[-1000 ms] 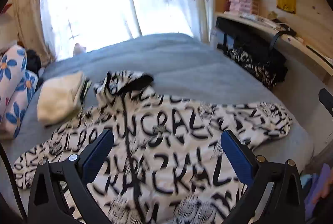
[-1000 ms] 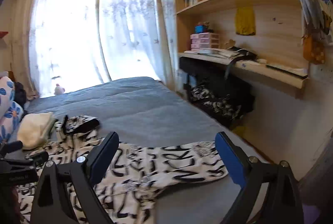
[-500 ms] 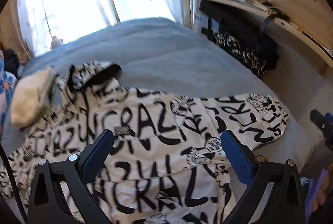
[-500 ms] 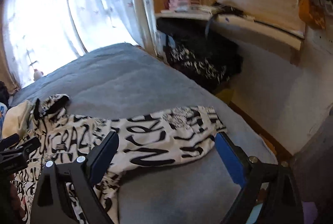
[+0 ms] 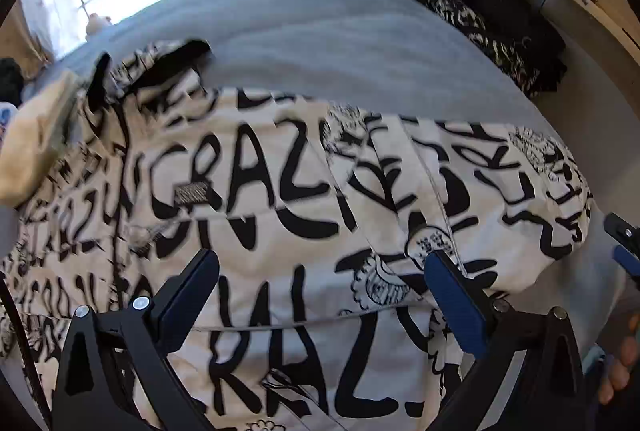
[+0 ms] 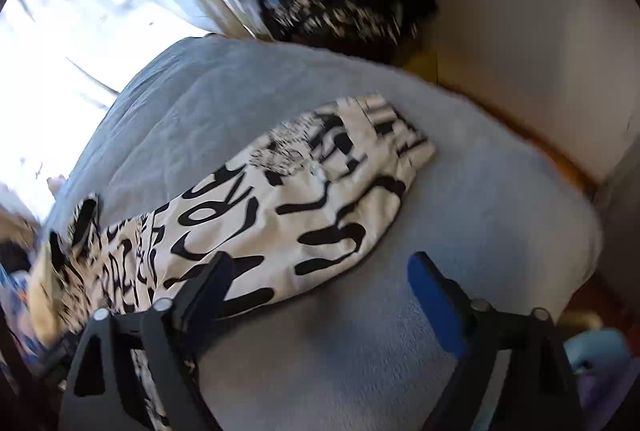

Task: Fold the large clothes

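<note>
A white hoodie [image 5: 280, 191] with bold black lettering lies spread face up on the grey bed [image 5: 320, 31], hood [image 5: 160, 63] toward the window. My left gripper [image 5: 320, 275] hovers open close over its chest, nothing between the fingers. In the right wrist view the hoodie's sleeve [image 6: 320, 199] stretches toward the bed's side edge. My right gripper [image 6: 320, 271] hangs just above the sleeve's near edge, tilted, and its jaws are closing a little. They press on nothing; its left finger [image 6: 208, 287] is over the fabric. The right gripper's tip [image 5: 622, 243] shows at the left view's right edge.
A cream folded garment [image 5: 32, 151] lies left of the hood. A black bag with patterned cloth [image 5: 500, 43] sits under a wooden shelf beside the bed. The grey cover [image 6: 500, 231] drops off at the bed's right side. A hand [image 5: 620, 363] shows low right.
Both grippers have come down and closer to the hoodie, which now fills the left view. The right view has rolled and swung onto the sleeve end.
</note>
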### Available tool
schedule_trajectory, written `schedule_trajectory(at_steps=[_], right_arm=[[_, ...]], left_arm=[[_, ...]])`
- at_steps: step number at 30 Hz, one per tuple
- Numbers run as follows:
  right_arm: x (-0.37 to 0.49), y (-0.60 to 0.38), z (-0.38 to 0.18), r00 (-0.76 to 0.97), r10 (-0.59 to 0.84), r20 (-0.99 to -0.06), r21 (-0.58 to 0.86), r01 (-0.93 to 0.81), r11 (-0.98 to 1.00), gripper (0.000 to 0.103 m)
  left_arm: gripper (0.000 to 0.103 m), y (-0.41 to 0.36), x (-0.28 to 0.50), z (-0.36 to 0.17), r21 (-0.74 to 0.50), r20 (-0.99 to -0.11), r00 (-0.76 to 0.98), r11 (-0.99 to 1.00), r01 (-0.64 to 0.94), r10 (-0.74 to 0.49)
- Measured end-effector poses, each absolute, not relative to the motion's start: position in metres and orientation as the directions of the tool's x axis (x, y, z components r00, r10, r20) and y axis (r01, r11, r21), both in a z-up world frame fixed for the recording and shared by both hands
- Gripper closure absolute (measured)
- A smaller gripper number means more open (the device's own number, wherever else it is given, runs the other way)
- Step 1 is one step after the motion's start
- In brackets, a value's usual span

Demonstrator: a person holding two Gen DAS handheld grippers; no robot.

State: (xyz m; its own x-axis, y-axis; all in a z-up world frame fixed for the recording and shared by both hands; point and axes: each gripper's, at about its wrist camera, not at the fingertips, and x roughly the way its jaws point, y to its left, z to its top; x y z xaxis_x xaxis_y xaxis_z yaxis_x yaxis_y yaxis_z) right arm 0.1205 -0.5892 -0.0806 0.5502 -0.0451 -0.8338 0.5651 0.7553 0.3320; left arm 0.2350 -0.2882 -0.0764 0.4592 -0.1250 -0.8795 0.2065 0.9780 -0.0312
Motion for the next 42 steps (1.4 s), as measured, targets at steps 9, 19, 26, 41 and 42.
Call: schedule_trajectory(at_steps=[9, 19, 26, 41, 42], right_arm=[[0.140, -0.615, -0.137, 0.507, 0.084, -0.858, 0.448, 0.658, 0.605, 0.040], [0.166, -0.558, -0.055, 0.683, -0.084, -0.726, 0.347, 0.468, 0.812, 0.098], [0.160, -0.389, 0.034, 0.826, 0.104, -0.555, 0.107, -0.054, 0.993, 0.098], [0.122, -0.258, -0.099, 0.471, 0.359, -0.806, 0.229, -0.312, 0.922, 0.059], [0.117, -0.258, -0.103, 0.465, 0.364, -0.807, 0.246, -0.296, 0.923, 0.059]], left_arm=[[0.002, -0.281, 0.229, -0.089, -0.023, -0.882, 0.454, 0.975, 0.221, -0.123], [0.002, -0.242, 0.210, -0.076, -0.023, -0.854, 0.506, 0.981, 0.193, -0.120], [0.002, -0.173, 0.195, -0.060, -0.019, -0.829, 0.556, 0.997, 0.073, -0.057], [0.002, -0.081, 0.170, -0.095, -0.133, -0.883, 0.457, 0.991, -0.030, -0.105], [0.002, -0.083, 0.169, -0.097, -0.140, -0.883, 0.454, 0.990, -0.019, -0.116]])
